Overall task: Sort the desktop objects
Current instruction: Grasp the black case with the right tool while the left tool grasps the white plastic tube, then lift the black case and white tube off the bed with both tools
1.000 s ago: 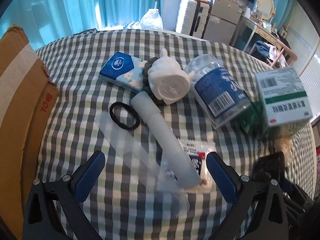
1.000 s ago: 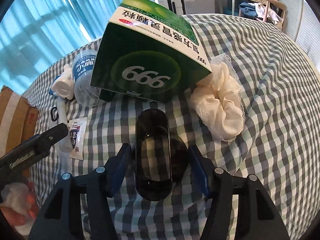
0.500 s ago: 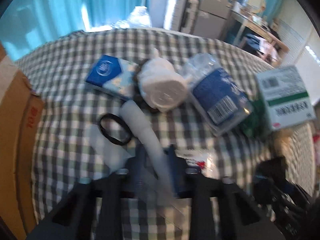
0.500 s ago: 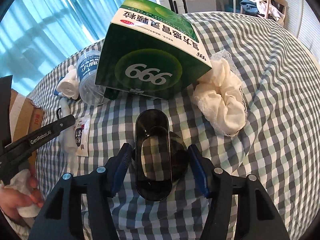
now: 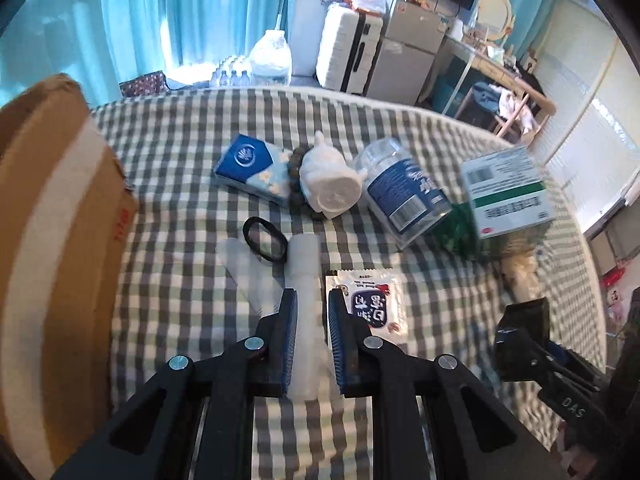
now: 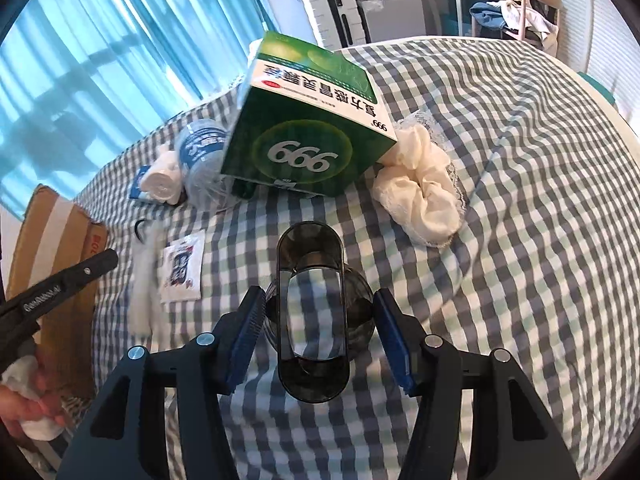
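So left gripper (image 5: pixel 312 312) has just clamped the white tube (image 5: pixel 305 280) lower centre, right gripper (image 6: pixel 320 316) grips the dark holder (image 6: pixel 311 312) mouth-up, likely to receive it.

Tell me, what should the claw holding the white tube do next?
Probably lift the white tube and carry it toward the cardboard box. The left claw, which has just been closing, now pinches it, and the tube's far end lies beside the black hair tie.
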`<move>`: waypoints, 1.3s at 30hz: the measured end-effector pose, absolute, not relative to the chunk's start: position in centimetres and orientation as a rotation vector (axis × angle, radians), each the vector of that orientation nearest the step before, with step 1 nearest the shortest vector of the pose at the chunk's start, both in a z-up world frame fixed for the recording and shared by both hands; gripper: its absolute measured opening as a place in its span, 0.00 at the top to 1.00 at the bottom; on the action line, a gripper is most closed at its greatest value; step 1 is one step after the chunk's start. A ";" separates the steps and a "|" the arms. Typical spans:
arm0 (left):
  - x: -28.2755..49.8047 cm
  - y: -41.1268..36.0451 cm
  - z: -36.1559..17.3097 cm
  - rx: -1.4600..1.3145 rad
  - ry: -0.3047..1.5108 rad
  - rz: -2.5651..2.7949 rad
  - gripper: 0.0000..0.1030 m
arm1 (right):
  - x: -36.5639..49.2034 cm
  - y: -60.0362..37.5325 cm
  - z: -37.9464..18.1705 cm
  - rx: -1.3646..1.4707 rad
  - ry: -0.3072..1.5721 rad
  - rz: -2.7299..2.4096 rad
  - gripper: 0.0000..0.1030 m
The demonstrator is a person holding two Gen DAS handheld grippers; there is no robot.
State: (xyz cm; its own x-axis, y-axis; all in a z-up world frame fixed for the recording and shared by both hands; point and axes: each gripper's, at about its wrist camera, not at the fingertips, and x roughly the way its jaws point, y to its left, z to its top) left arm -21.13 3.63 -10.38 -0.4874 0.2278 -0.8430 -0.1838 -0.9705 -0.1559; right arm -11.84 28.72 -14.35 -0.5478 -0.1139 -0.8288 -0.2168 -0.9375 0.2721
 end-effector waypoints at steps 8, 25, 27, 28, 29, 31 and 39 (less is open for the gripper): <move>-19.7 3.8 -9.0 -1.435 -0.089 2.465 0.79 | -9.2 28.0 -12.3 -1.407 0.569 2.677 0.46; -22.1 5.6 -17.0 -1.575 -0.013 2.418 0.82 | -10.7 28.1 -14.5 -1.496 0.627 2.687 0.47; -21.9 5.2 -16.5 -1.565 -0.049 2.408 0.83 | -10.9 28.1 -14.6 -1.500 0.623 2.687 0.48; -21.7 5.0 -16.1 -1.558 -0.058 2.408 0.83 | -10.9 28.0 -14.5 -1.500 0.618 2.690 0.48; -21.5 4.9 -15.6 -1.545 -0.063 2.406 0.83 | -10.9 27.9 -14.5 -1.499 0.612 2.692 0.48; -21.1 4.5 -14.6 -1.522 -0.098 2.394 0.83 | -10.8 27.7 -14.2 -1.497 0.592 2.699 0.49; -18.9 3.5 -11.9 -1.468 -0.132 2.375 0.83 | -9.7 27.1 -13.0 -1.465 0.575 2.719 0.51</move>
State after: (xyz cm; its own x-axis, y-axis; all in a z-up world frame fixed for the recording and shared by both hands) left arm -18.88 3.47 -11.90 -0.4051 0.3366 -0.8500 -0.2400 -0.9363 -0.2564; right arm -9.71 27.10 -13.03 -0.5651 -0.1708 -0.8072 -0.1703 -0.9331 0.3167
